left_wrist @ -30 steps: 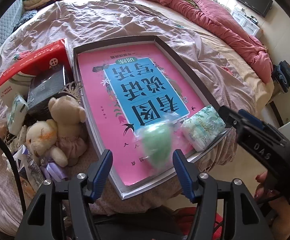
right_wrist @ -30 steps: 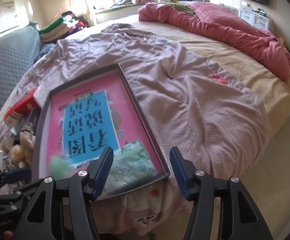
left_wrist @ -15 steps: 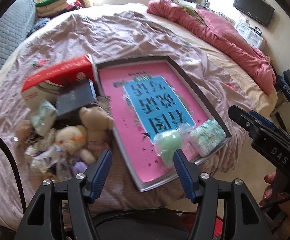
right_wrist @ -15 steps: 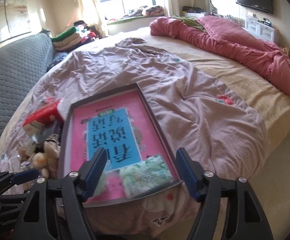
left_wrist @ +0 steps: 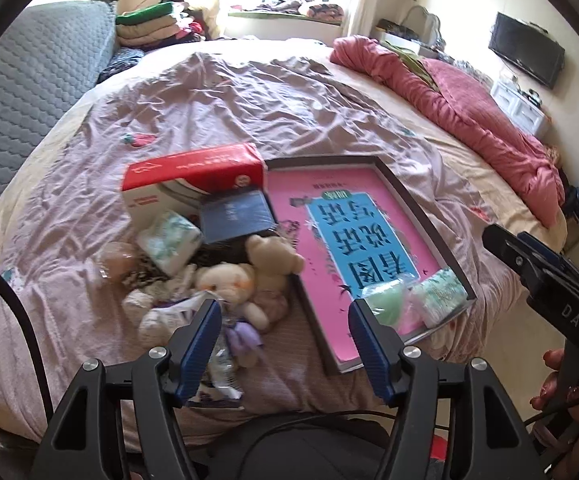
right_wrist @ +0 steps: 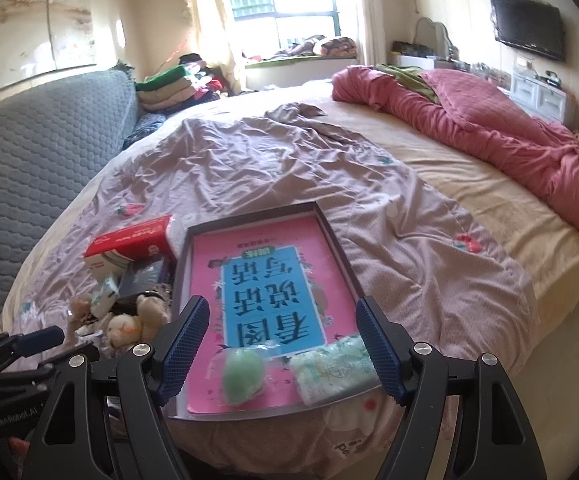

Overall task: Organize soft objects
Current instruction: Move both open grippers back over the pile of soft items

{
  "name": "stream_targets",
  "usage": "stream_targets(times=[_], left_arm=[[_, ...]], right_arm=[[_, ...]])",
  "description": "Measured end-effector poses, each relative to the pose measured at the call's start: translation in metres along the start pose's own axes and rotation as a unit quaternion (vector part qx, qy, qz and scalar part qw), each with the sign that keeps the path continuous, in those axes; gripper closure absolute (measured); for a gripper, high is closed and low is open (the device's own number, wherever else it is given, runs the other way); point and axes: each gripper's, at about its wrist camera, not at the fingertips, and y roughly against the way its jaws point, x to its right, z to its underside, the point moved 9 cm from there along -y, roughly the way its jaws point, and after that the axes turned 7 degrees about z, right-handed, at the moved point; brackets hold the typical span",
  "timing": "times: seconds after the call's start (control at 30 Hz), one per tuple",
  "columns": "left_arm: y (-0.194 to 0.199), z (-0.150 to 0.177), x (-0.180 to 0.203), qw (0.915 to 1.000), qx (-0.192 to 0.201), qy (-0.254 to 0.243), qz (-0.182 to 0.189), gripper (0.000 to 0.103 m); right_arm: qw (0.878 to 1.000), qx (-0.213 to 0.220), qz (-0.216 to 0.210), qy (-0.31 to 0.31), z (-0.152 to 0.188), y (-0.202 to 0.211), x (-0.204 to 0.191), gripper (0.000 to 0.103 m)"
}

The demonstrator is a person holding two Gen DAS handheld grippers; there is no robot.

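Note:
A dark-rimmed tray [left_wrist: 421,208] with a pink and blue book in it lies on the bed. At its near end lie a green soft ball in clear wrap [left_wrist: 383,304] [right_wrist: 243,372] and a green-patterned tissue pack [left_wrist: 439,296] [right_wrist: 333,364]. Left of the tray is a pile with two teddy bears [left_wrist: 229,280], another tissue pack [left_wrist: 169,242] and crumpled wrappers. My left gripper [left_wrist: 284,312] hangs open above the gap between pile and tray, with nothing held. My right gripper [right_wrist: 282,306] is above the tray's near end; its jaws are opening, with nothing gripped between them.
A red and white box [left_wrist: 193,172] and a dark blue case [left_wrist: 237,216] sit behind the pile. A rumpled mauve sheet [right_wrist: 289,168] covers the bed, with a red quilt [right_wrist: 489,128] at the far right. A grey padded headboard [right_wrist: 29,152] is on the left.
Both grippers have risen and drawn back from the tray. The right jaws have widened. The green ball and the tissue pack now lie free in the tray.

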Motion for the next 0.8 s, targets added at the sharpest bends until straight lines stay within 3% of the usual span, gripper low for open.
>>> stream_targets(times=[0.13, 0.8], left_arm=[[0.014, -0.003, -0.015, 0.9998, 0.014, 0.009, -0.012, 0.036], [0.065, -0.007, -0.078, 0.9952, 0.059, 0.054, -0.057, 0.028]], right_arm=[[0.999, 0.01, -0.037, -0.009, -0.006, 0.01, -0.014, 0.025], [0.993, 0.031, -0.097, 0.055, -0.011, 0.042, -0.09, 0.024]])
